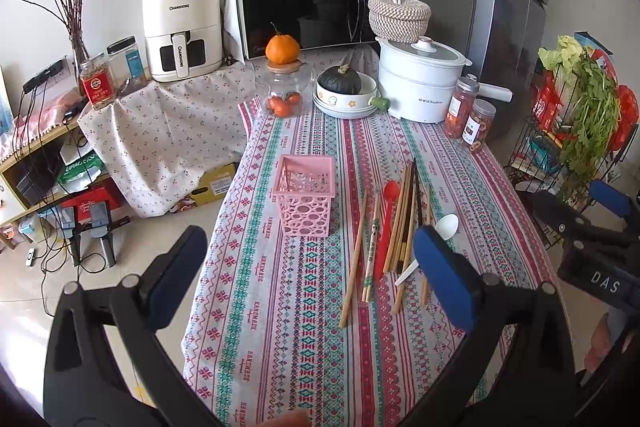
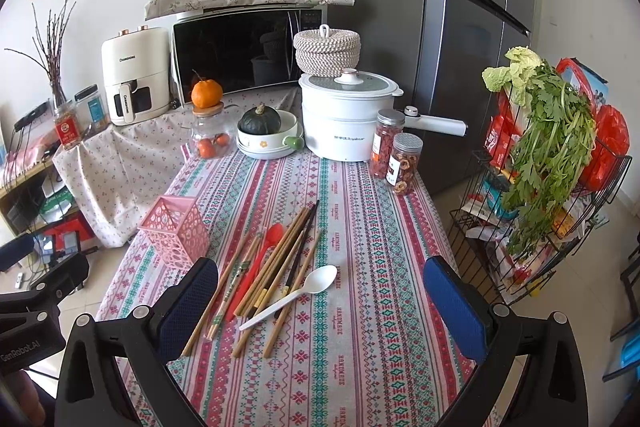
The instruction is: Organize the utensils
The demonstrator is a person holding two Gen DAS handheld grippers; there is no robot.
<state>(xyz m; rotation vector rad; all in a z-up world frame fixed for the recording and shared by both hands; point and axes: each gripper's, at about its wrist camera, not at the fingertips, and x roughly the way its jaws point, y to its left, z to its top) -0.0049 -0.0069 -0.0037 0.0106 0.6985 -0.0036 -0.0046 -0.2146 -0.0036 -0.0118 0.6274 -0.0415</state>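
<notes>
Scattered chopsticks (image 2: 280, 259); pink basket (image 2: 178, 227) upright

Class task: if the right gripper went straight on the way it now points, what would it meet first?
Probably the white plastic spoon on the striped tablecloth: it lies nearest between the open right gripper's fingers. Depth is unclear; the wooden chopsticks beside it could come first.

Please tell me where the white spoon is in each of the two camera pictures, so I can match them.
Left wrist view: the white spoon lies right of centre, partly hidden behind the left tool's right finger pad, at the right edge of the chopsticks.
Right wrist view: the white spoon lies near the centre, across the chopsticks' near ends.
Shared landmark: the pink basket, left of the utensils in both.
</notes>
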